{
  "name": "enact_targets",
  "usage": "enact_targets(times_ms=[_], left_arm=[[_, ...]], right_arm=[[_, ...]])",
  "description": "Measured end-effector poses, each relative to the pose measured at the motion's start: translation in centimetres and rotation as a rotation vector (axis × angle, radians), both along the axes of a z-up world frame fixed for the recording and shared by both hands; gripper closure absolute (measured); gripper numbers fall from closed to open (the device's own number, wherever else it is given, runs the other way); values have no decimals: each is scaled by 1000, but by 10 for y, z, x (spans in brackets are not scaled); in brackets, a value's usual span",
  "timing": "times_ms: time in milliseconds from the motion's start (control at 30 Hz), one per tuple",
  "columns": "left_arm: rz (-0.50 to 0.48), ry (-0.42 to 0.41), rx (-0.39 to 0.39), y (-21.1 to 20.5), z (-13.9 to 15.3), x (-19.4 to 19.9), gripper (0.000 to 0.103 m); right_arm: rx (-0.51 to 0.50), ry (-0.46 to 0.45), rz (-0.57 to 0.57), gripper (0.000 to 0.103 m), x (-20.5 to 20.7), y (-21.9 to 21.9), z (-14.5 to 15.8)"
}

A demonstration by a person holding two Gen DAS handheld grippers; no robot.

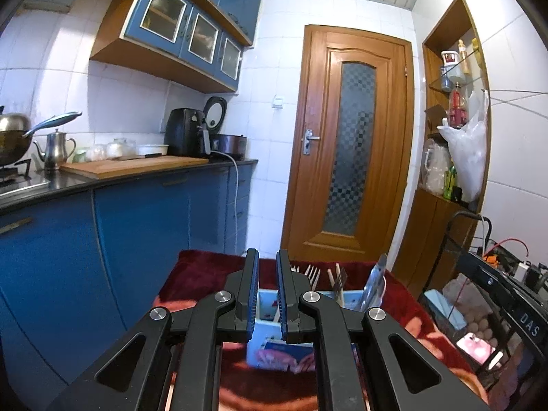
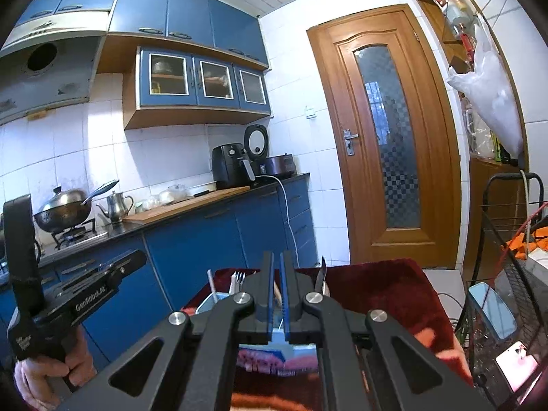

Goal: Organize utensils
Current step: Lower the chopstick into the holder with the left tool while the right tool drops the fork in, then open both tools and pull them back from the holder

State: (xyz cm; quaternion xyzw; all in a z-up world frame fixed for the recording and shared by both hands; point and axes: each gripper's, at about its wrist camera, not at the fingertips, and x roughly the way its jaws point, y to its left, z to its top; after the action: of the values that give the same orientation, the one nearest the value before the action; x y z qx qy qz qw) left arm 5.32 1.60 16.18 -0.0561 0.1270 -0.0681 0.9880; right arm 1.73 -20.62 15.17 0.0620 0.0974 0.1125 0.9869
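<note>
Visibly narrow-gapped, empty: both tongs [image 1: 267,294] [image 2: 277,294].

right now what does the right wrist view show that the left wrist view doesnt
Only the right wrist view shows the range hood, the left claw's body and the hand holding it. Only the left wrist view shows several fork heads and the stove edge. Both show the utensil caddy on the red cloth, the door and the air fryer.

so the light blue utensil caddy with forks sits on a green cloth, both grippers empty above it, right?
Not green: the left wrist view shows the light blue utensil caddy on a dark red cloth. Steel forks stand in it; left gripper and right gripper hold nothing.
</note>
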Motion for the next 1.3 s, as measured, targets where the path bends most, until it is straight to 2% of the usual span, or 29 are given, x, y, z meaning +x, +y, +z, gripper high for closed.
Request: enact_targets(times_ms=[267, 400, 533, 700, 833, 900, 933, 967, 1033, 1133, 1167, 1200, 1300], left_arm=[[-23, 41, 22, 4, -19, -32, 93], [-38, 57, 41, 5, -40, -45, 93], [-35, 73, 55, 7, -64, -53, 93], [-16, 124, 46, 9, -94, -52, 93], [5, 131, 67, 7, -114, -53, 92], [4, 135, 65, 6, -124, -54, 87], [5, 133, 68, 4, -129, -55, 80], [9, 131, 73, 4, -132, -55, 68], [18, 126, 86, 0, -137, -55, 53], [28, 114, 99, -3, -141, -57, 43], [32, 113, 105, -5, -142, -58, 39], [35, 113, 109, -5, -142, -58, 37], [41, 114, 113, -7, -144, -59, 36]], right_arm=[[-32, 30, 14, 97, -34, 8, -24], [-29, 57, 17, 91, -45, 9, -41], [-36, 71, 14, 88, -53, 11, -60], [-32, 85, 16, 78, -61, 13, -90], [-42, 96, 11, 70, -63, 14, -108], [-38, 103, 9, 65, -63, 13, -117], [-34, 111, 9, 64, -63, 11, -121], [-31, 120, 6, 61, -62, 10, -126], [-37, 125, -9, 57, -61, 9, -131], [-44, 125, -23, 50, -62, 7, -139], [-43, 125, -24, 45, -63, 6, -142], [-44, 125, -29, 40, -63, 5, -144], [-54, 116, -53, 37, -64, 5, -147]])
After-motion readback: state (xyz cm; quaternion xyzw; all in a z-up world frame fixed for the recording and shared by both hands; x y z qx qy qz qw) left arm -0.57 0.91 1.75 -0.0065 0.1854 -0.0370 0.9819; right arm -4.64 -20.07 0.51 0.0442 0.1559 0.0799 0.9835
